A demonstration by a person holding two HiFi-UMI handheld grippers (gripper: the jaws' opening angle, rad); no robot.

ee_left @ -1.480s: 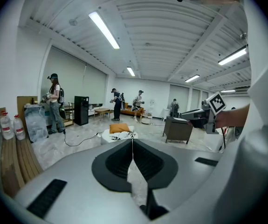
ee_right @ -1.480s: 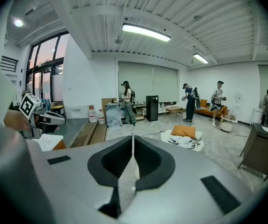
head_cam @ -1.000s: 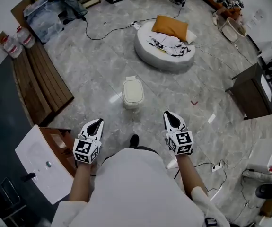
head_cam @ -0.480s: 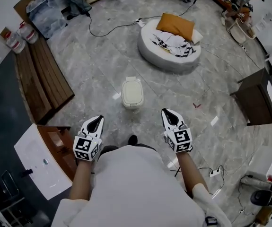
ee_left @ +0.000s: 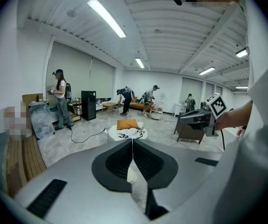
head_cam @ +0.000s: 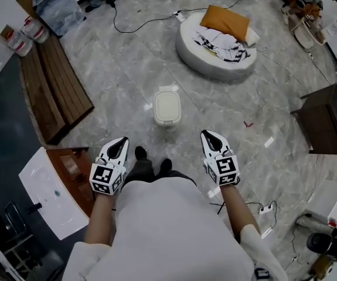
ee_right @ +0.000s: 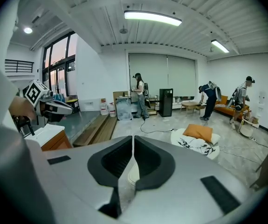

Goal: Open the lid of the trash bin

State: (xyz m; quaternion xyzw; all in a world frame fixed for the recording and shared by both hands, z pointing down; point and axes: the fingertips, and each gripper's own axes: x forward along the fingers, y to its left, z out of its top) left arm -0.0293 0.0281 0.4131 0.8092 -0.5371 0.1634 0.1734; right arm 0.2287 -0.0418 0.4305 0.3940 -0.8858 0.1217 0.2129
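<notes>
On the floor [head_cam: 127,86] ahead, the trash bin [head_cam: 167,108] stands shut, far beyond reach. I hold left tongs [head_cam: 120,143] and right tongs [head_cam: 209,137] closed, empty, aimed toward it for approach.

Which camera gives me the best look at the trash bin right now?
The head view: the whole trash bin stands on the floor ahead, lid down. Each gripper view shows only a pale sliver of it behind the closed jaws.
</notes>
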